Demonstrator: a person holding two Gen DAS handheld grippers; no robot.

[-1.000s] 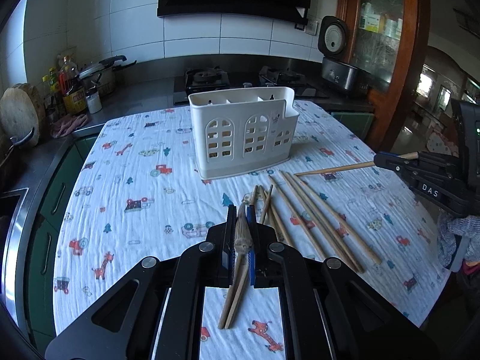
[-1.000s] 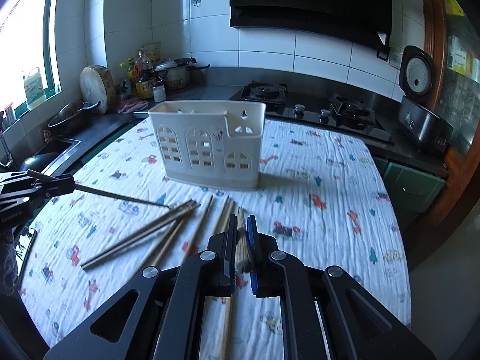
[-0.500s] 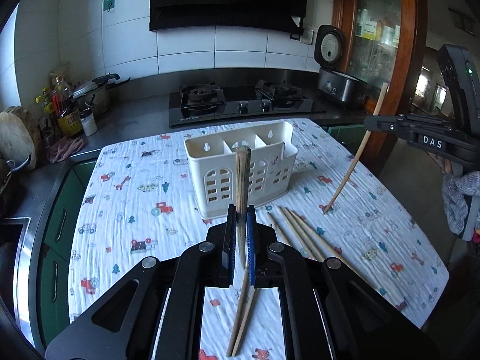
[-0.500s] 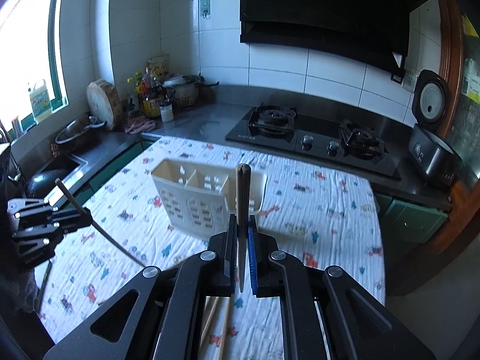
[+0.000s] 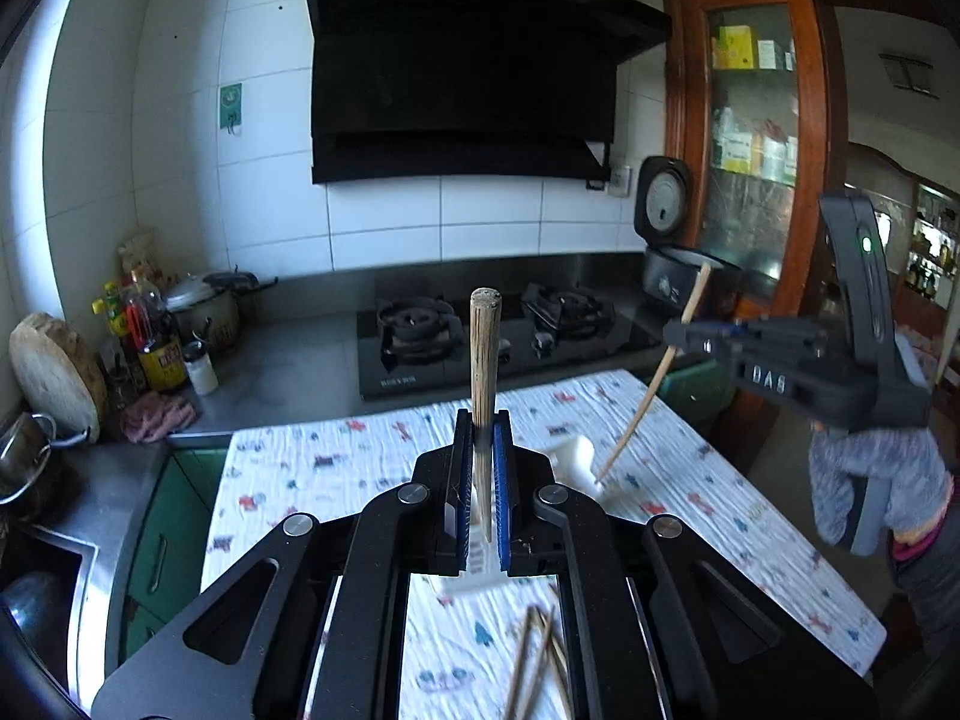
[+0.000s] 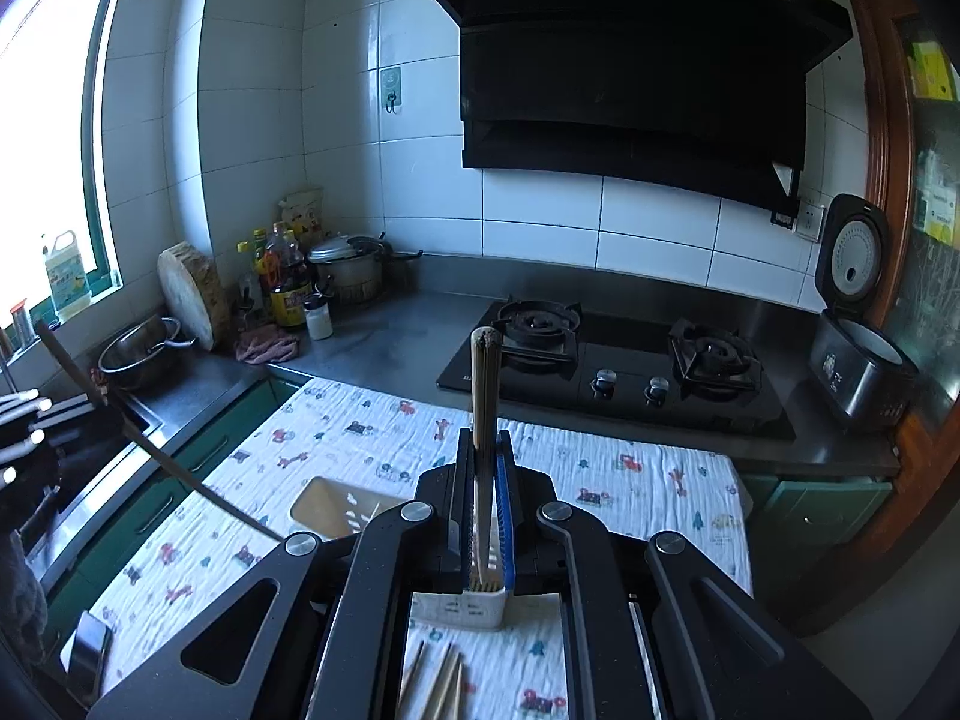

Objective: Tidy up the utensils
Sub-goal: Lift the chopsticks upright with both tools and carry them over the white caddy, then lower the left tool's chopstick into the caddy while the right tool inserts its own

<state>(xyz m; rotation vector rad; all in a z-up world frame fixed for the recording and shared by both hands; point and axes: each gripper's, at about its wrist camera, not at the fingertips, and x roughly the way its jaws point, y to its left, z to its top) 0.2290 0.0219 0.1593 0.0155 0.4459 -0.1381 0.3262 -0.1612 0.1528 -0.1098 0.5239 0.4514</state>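
Grippers, both black two-fingered tools, each pinch one upright wooden chopstick: left gripper (image 5: 482, 501) and right gripper (image 6: 483, 516) above a white slotted plastic utensil caddy (image 6: 336, 507) on the cartoon-print tablecloth (image 6: 630, 474). Lowering each tip straight into a compartment would likely avoid snagging the rim.

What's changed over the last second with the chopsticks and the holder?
Both tools have risen from the table toward the white holder, each swinging its chopstick from lying flat to standing upright. The left tool stays shut on its chopstick, the right tool on its chopstick. Nothing was released. The holder, the loose chopsticks and the printed cloth stayed put.
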